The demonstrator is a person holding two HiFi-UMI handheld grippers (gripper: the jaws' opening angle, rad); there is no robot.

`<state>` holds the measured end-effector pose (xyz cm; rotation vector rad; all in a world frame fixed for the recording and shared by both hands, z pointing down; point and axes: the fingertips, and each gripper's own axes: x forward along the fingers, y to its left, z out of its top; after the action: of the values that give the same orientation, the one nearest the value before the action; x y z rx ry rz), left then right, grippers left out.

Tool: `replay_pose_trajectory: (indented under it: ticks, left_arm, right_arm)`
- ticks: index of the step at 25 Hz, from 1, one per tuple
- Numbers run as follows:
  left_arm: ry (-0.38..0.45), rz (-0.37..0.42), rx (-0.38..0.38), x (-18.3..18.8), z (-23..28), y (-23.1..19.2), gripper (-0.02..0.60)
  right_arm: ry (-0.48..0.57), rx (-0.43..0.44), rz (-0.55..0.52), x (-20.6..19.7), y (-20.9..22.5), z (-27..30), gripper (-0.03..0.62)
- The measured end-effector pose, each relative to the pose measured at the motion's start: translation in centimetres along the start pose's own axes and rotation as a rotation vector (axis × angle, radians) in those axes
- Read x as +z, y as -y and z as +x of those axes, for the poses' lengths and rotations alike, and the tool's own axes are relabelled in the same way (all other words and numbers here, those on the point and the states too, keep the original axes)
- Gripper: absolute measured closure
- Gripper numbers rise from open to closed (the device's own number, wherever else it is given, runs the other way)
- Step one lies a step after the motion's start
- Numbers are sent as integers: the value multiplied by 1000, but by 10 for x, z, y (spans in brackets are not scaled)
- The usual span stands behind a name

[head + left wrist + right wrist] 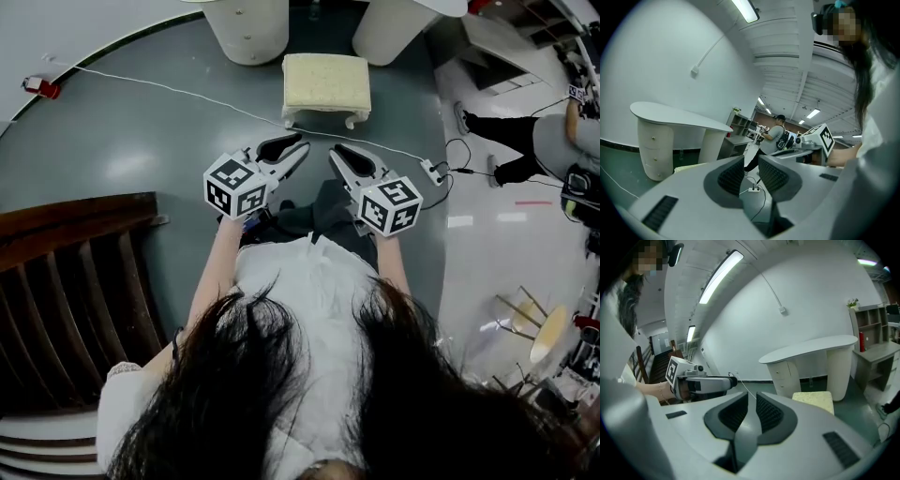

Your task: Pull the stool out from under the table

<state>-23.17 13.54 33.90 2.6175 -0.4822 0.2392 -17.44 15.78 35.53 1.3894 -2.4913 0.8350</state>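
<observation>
A cream cushioned stool [326, 84] stands on the grey floor [141, 141], just in front of the white table's [248, 28] two thick legs. Both grippers point at it without touching. The left gripper [302, 143] has its jaws slightly apart and empty; the right gripper [337, 150] has its jaws together.

No text, brand, number or sign is legible anywhere. The only printed marks are black-and-white square patterns on the marker cubes [236, 186] of the left tool [300, 143] and the right tool [337, 150]; they spell nothing.
</observation>
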Motion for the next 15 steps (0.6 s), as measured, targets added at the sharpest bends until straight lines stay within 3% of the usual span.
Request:
replay_pose_trajectory:
  ticks: [15]
  left_arm:
    - [7, -1, -8, 2, 1, 10, 476]
  right_arm:
    - [13, -27, 2, -1, 5, -15, 527]
